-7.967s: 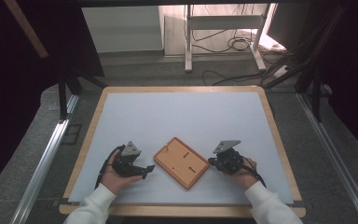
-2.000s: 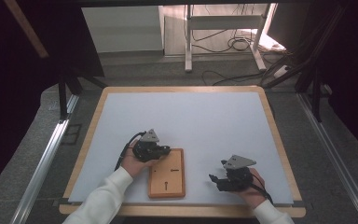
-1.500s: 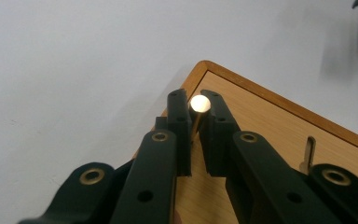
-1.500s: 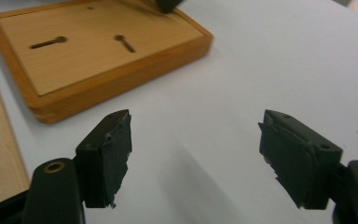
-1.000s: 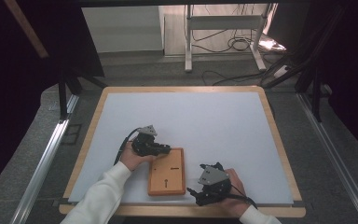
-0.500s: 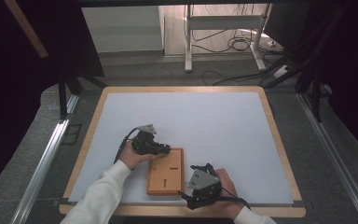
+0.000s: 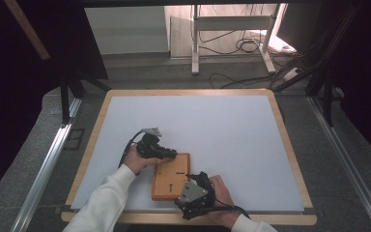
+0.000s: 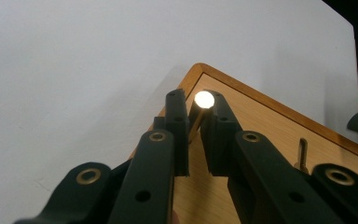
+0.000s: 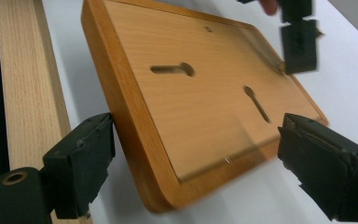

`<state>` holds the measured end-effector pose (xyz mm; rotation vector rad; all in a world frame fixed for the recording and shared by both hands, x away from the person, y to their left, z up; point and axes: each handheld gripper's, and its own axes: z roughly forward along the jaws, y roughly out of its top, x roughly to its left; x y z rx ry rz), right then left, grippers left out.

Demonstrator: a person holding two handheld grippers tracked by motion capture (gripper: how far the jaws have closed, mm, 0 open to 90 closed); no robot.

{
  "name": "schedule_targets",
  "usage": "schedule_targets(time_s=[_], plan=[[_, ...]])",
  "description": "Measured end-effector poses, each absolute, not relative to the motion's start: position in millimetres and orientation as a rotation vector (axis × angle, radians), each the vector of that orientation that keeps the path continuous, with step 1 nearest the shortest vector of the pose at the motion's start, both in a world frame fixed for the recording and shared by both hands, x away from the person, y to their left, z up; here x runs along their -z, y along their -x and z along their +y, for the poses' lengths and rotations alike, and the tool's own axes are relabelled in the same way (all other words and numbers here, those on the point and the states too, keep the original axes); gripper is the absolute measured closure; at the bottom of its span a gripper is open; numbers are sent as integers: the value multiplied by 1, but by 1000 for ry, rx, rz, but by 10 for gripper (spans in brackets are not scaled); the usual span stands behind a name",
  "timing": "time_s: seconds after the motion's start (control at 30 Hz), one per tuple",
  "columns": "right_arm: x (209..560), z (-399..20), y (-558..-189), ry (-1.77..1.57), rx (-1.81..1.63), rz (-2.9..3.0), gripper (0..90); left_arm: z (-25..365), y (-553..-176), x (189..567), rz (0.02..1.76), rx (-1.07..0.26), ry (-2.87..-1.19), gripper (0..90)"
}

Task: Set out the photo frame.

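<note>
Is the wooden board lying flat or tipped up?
Flat. The wooden board lies face-up on the white table, with the right gripper's open jaws around its near corner.

From overhead on the person's side, the high view looks forward and down across the whole white table with its pale wooden rim (image 7: 290, 145), floor and cables beyond the far edge. Down low, the left gripper view rides on the left gripper (image 8: 195, 122) and peers along its own black jaws, very close to one rounded corner of the flat orange-brown wooden board with keyhole slots (image 8: 261, 121). The right gripper view sits on the right gripper (image 9: 193, 154), near table level, facing up the board's (image 9: 200, 98) length. All three views share that board (image 7: 171, 176) and the white top around it.
</note>
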<state>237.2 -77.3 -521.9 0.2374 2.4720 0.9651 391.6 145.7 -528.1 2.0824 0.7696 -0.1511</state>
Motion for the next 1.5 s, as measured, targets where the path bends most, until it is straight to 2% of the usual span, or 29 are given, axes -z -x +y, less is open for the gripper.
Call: schedule_targets(time_s=[0.17, 0.53, 1.13, 1.27, 1.37, 1.5], plan=[[525, -71, -237, -197, -915, 2415, 141, 146, -391, 529, 789, 149, -2067, 825], [519, -73, -232, -153, -909, 2364, 308, 143, -385, 529, 812, 57, -2060, 843], [510, -75, -233, -139, -894, 2332, 377, 144, -383, 530, 811, 25, -2044, 804], [508, -77, -235, -146, -902, 2325, 385, 145, -383, 531, 826, 18, -2031, 775], [507, -78, -236, -148, -904, 2317, 392, 147, -383, 530, 842, -1, -2033, 720], [506, -79, -237, -153, -899, 2307, 400, 151, -378, 525, 860, -98, -2046, 634]])
